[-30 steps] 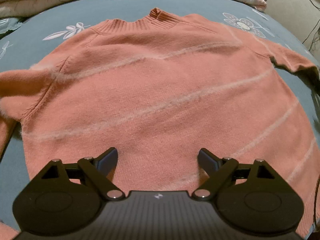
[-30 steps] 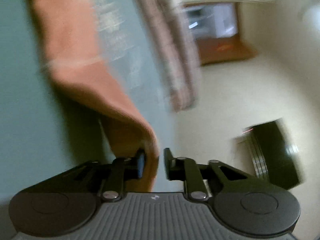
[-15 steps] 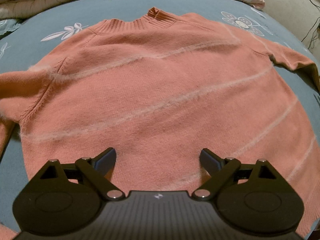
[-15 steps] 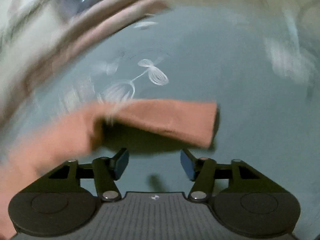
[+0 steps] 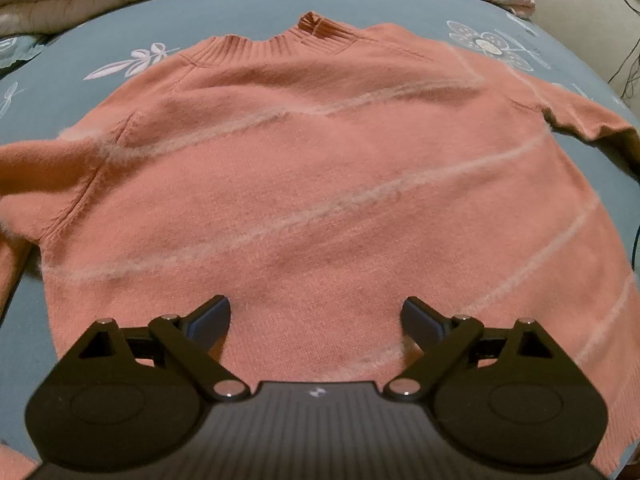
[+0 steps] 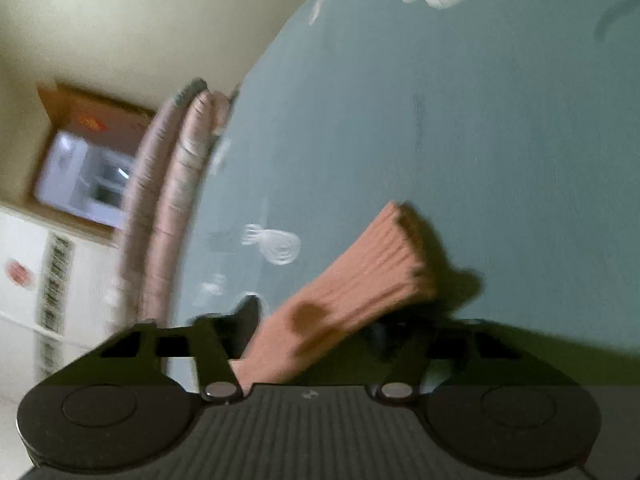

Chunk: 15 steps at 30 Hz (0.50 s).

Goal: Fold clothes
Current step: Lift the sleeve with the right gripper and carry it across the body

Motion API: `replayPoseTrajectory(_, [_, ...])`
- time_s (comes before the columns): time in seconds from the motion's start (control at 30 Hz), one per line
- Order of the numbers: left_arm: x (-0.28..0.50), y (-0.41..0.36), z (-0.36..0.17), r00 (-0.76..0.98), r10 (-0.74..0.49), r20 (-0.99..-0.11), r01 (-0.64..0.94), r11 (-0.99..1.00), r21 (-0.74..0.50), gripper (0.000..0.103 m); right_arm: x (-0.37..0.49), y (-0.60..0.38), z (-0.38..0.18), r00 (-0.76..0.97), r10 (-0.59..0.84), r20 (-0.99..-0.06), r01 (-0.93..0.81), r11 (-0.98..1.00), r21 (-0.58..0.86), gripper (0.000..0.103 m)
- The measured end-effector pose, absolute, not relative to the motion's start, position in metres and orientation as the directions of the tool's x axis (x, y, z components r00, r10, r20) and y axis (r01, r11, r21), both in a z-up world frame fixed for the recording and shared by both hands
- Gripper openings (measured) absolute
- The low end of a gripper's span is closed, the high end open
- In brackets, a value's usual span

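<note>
Currently I am hovering my spread left claw [image 5: 316, 316] over the salmon-pink knit sweater [image 5: 320, 184] lying flat on the blue floral bedsheet [image 5: 60, 92] while my right claw [image 6: 320, 320], apparently unclosed, is straddling its ribbed cuff [image 6: 384, 264], risking slippage.

No legible text, label, brand name or number appears in either view. A small pale mark on each gripper body and a blurred red spot on a white wall surface remain unreadable.
</note>
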State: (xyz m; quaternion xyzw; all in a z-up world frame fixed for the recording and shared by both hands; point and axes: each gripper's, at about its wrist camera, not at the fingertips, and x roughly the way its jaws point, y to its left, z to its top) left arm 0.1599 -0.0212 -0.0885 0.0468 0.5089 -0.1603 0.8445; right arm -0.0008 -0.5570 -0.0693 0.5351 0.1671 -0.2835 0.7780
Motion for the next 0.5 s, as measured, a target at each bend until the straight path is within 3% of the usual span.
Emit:
replayPoseTrajectory(0.23, [0.162,-0.022,-0.090,0.424,-0.221,-0.878,0.322,0.943,-0.082,0.096,0.026,-0.544,-0.029,0.679,-0.375,-0.631,0.708,0.561,0.429,0.024])
replayPoseTrajectory(0.5, [0.163,-0.022,-0.090,0.423,-0.219,-0.879,0.320,0.944,-0.081,0.096,0.073,-0.558,-0.003,0.672,-0.498,-0.547,0.647,0.755,0.107,0.023])
